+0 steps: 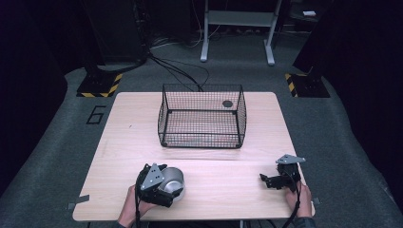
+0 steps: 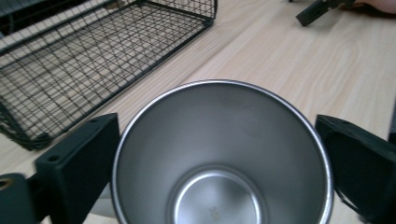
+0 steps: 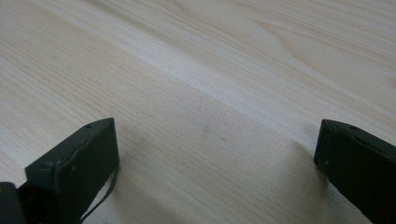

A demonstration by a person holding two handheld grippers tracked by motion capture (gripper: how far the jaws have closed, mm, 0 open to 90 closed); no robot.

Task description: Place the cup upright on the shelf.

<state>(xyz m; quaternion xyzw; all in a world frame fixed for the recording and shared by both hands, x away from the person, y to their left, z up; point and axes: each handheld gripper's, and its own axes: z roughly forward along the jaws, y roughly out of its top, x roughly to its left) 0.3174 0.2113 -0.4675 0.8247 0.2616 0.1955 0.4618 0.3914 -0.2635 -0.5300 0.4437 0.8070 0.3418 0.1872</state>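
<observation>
In the high view the steel cup [image 1: 172,183] is seen at the table's [image 1: 119,142] near left edge, flanked by the left gripper [image 1: 164,187]; in the left gripper view both jaws are seen against the cup's rim; in the right gripper view the right gripper [image 3: 217,163] is spread wide, empty, over bare wood.

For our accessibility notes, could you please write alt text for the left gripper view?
An empty steel cup sits upright between the left gripper's two black jaws, seen from above. Behind it on the wooden table stands a black wire basket.
</observation>
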